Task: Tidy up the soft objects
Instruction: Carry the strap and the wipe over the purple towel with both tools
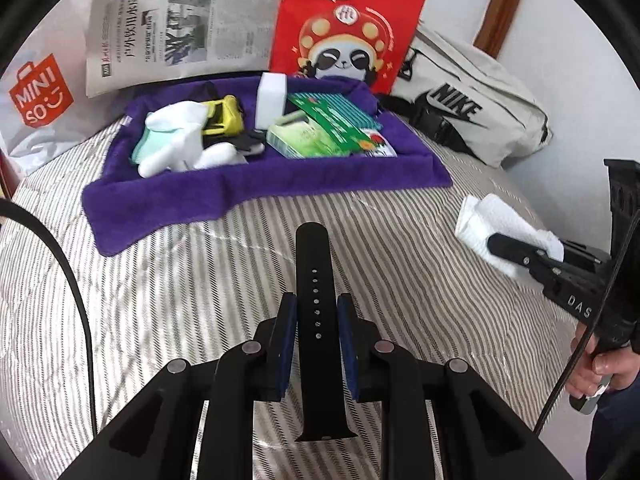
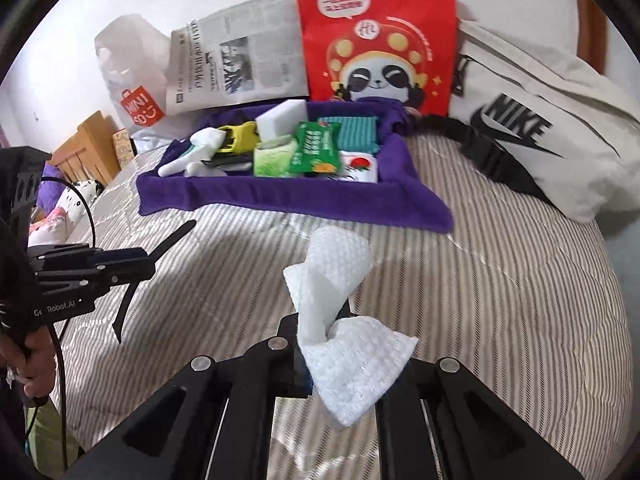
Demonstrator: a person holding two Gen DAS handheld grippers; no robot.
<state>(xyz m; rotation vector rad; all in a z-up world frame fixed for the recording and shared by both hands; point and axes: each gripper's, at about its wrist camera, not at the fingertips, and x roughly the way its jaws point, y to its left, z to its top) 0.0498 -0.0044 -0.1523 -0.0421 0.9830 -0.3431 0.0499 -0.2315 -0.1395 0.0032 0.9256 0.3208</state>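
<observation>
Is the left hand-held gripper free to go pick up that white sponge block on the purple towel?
Probably not yet. The left hand-held gripper is shut on a black watch strap, so it has no free jaws. The path over the striped bedcover to the sponge block looks open, though.

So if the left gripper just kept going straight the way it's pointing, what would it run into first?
The left gripper, shut on the black watch strap, points down at the bed, so it would probably meet the bare striped quilt first, short of the purple towel. Depth is hard to judge through the fisheye.
</observation>
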